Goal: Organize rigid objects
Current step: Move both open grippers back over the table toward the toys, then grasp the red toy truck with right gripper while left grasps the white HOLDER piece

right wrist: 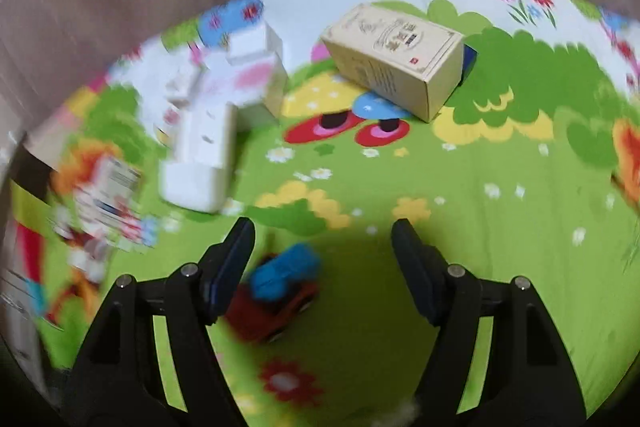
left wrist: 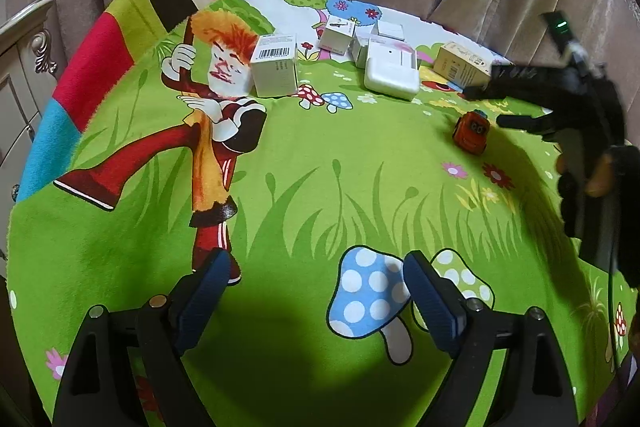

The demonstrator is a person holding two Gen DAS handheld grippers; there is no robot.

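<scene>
Both tongs gape, empty; toy car [right wrist: 276,295], blurred, seemingly between right tongs [right wrist: 322,235]; boxes [left wrist: 276,65] beyond.

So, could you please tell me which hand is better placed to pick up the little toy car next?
The right. Its tool hangs open just over the toy car, which lies by one finger. The left tool is open over bare blanket, well away from the car.
</scene>
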